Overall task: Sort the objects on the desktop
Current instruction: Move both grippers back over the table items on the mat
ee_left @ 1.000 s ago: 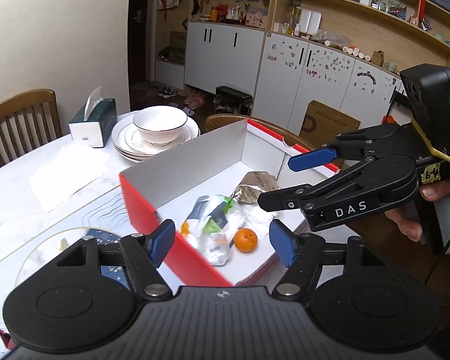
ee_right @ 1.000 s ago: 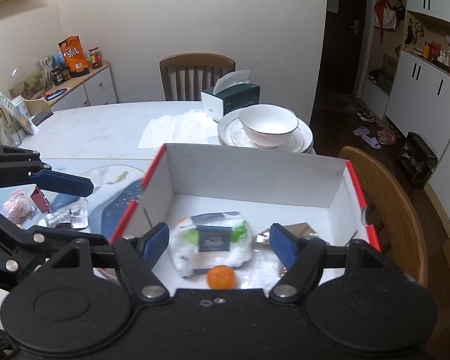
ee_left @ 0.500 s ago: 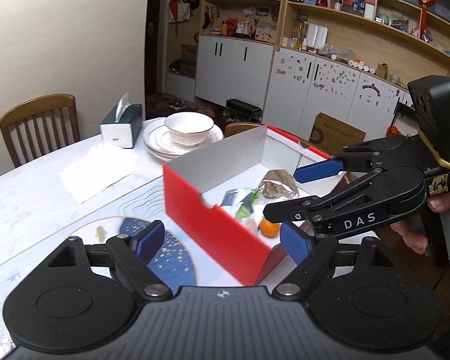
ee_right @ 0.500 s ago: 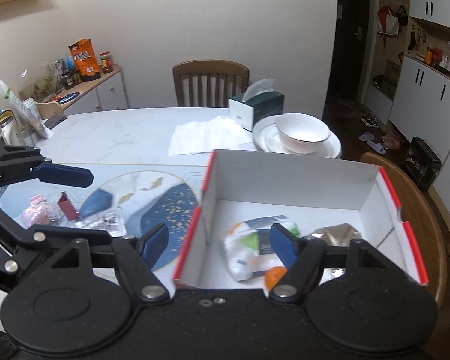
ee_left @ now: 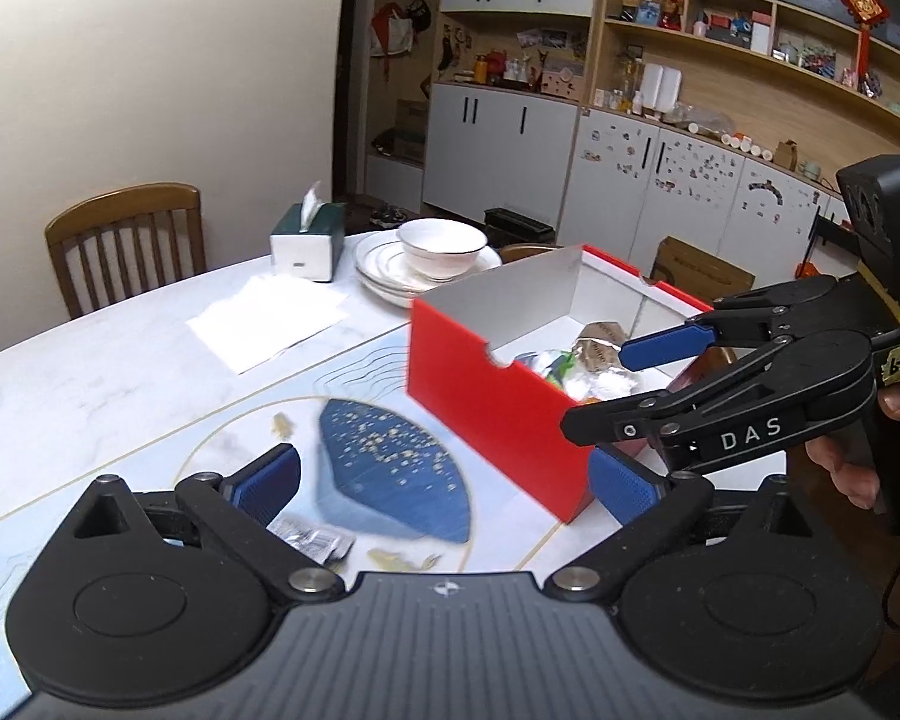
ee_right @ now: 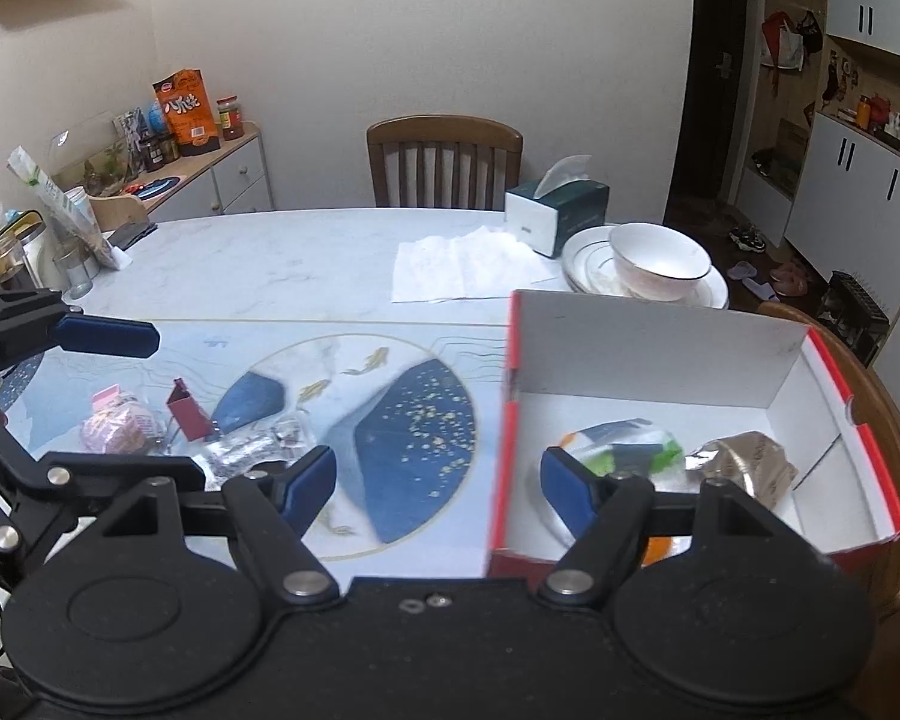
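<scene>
A red box with white inside walls (ee_right: 660, 348) stands on the right of the table, also seen as the red box (ee_left: 498, 414). In it lie a green-and-white packet (ee_right: 624, 444), a brown-silver bag (ee_right: 744, 462) and an orange (ee_right: 660, 549). On the blue-patterned mat lie a pink packet (ee_right: 114, 429), a small dark-red box (ee_right: 189, 408) and a silver foil packet (ee_right: 246, 450). My left gripper (ee_left: 444, 483) hangs over the mat near the foil packet (ee_left: 312, 540), jaws opening wide, nothing between them. My right gripper (ee_right: 438, 489) is open and empty at the box's left wall.
A green tissue box (ee_right: 555, 210), a white bowl on stacked plates (ee_right: 657, 258) and a paper napkin (ee_right: 462, 267) sit at the table's far side. A wooden chair (ee_right: 444, 159) stands behind, another chair (ee_right: 894, 420) beside the box. A sideboard (ee_right: 210, 174) holds jars and snacks.
Both grippers have swung left, away from the box's inside and toward the mat with the loose items. The left gripper's jaws have spread much wider.
</scene>
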